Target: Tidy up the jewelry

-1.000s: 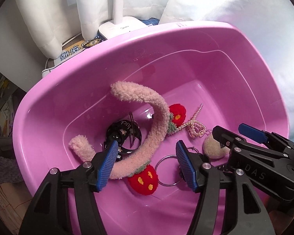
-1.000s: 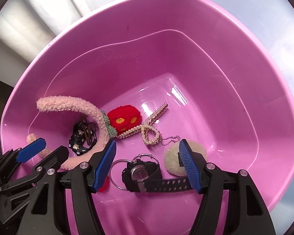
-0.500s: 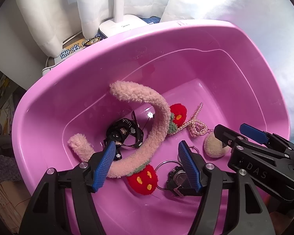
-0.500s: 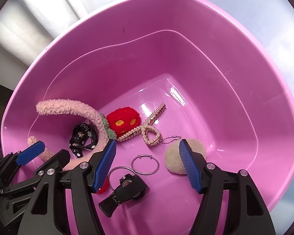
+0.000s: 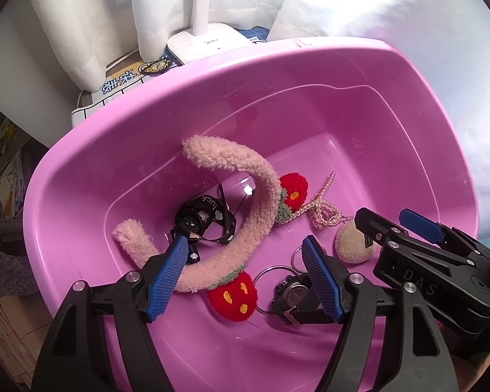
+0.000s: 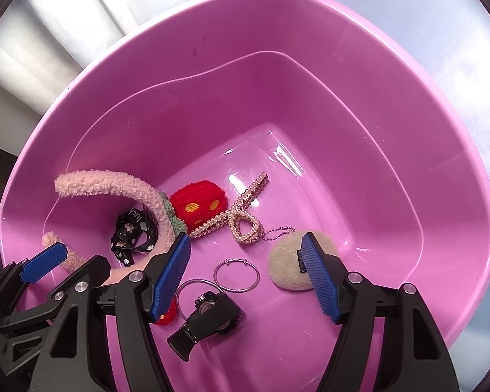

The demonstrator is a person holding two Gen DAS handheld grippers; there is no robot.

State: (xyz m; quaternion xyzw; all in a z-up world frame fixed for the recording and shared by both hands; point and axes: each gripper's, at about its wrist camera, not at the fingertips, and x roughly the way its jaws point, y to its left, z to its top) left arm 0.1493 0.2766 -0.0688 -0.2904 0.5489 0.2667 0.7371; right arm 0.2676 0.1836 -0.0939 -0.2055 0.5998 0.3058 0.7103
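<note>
A pink basin holds the jewelry. On its floor lie a fuzzy pink headband with red strawberry pompoms, a black printed ribbon, a pearl bow, a cream puff, thin silver hoops and a black watch. My left gripper hangs over the headband's lower end, jaws opening, nothing gripped. My right gripper hovers over the hoops and watch, jaws opening, pads touching nothing.
Behind the basin stand a white lamp base, a white curtain and a printed sheet. A white pillow lies at the back right. A grey fuzzy sleeve shows at the left edge.
The black watch, first level between my right gripper's pads, has dropped to the basin floor beside the hoops. Both grippers' jaws have widened slightly; neither hand has shifted.
</note>
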